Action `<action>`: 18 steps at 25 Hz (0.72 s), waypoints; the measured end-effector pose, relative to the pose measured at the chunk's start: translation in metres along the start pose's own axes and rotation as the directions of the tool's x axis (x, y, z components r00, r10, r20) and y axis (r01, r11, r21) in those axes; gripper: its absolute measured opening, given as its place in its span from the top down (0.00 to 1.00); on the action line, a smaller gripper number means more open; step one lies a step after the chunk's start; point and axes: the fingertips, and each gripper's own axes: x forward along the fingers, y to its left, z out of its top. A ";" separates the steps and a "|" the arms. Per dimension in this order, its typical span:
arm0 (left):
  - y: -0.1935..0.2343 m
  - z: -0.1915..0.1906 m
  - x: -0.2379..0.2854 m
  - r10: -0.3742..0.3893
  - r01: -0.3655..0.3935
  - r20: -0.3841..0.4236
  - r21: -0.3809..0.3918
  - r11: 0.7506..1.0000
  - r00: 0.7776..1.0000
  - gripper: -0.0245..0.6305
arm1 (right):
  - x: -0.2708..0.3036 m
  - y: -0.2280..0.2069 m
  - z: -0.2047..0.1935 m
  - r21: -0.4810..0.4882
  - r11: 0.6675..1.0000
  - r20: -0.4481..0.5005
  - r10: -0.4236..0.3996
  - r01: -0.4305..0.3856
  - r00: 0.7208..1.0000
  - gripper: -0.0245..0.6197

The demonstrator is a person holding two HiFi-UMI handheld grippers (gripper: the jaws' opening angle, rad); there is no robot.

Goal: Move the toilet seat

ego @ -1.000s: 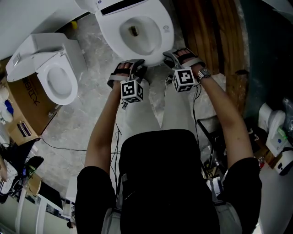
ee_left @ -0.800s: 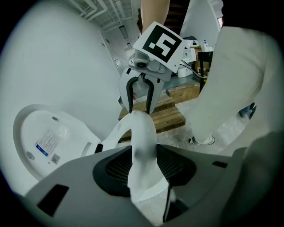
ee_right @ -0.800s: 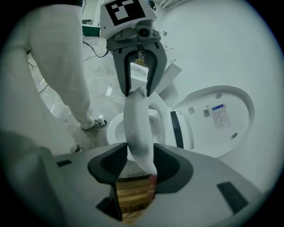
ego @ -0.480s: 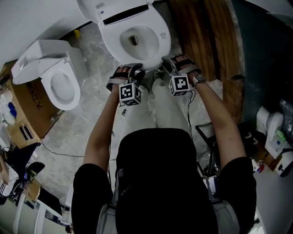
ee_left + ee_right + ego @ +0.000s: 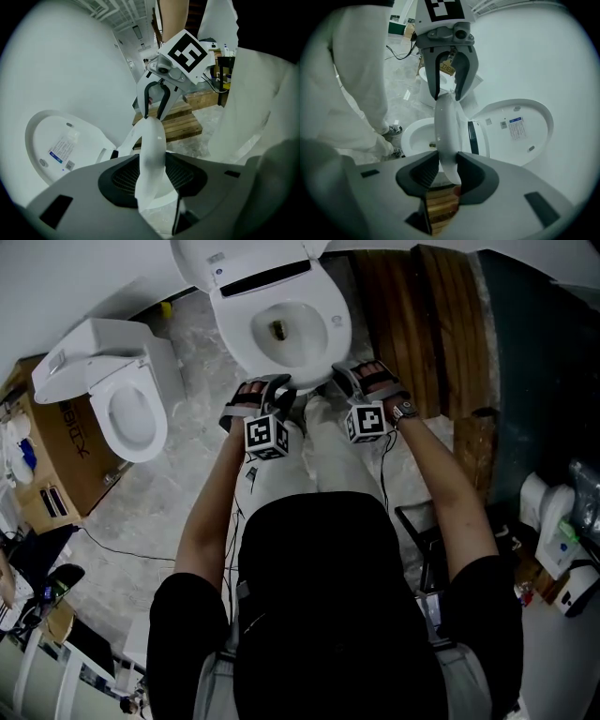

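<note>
Seat (image 5: pixel 446 136) edge-on, long axis toward lid (image 5: pixel 513 131); front rim clamped by L gripper (image 5: pixel 151 176), R gripper (image 5: pixel 447 171), R jaws just closing.

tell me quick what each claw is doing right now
left claw: closed on the toilet seat
right claw: has just been closing, now clamped on the toilet seat too

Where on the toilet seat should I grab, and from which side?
The front rim of the toilet seat, approached from the front. The ring is thin there, so jaws slip over its edge, and it lies farthest from the raised lid at the back, probably giving the easiest lift.
</note>
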 end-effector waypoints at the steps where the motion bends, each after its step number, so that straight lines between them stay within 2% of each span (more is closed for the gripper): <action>1: 0.002 0.002 -0.002 0.006 -0.006 -0.005 -0.006 1.000 1.000 0.69 | -0.001 -0.002 0.000 0.001 1.000 0.004 0.003 -0.003 1.000 0.76; 5: 0.010 0.008 -0.007 0.027 -0.028 -0.025 -0.021 0.999 0.999 0.70 | -0.003 -0.009 -0.001 -0.004 1.000 0.039 0.008 -0.008 0.999 0.76; 8: 0.014 0.010 -0.011 0.034 -0.035 -0.041 -0.023 0.999 0.999 0.75 | -0.010 -0.020 0.001 -0.005 1.000 0.044 0.025 -0.024 0.999 0.76; 18: 0.040 0.020 -0.025 0.077 -0.080 -0.073 -0.037 0.996 0.994 0.76 | -0.018 -0.050 0.005 0.005 0.999 0.096 0.031 -0.032 0.995 0.76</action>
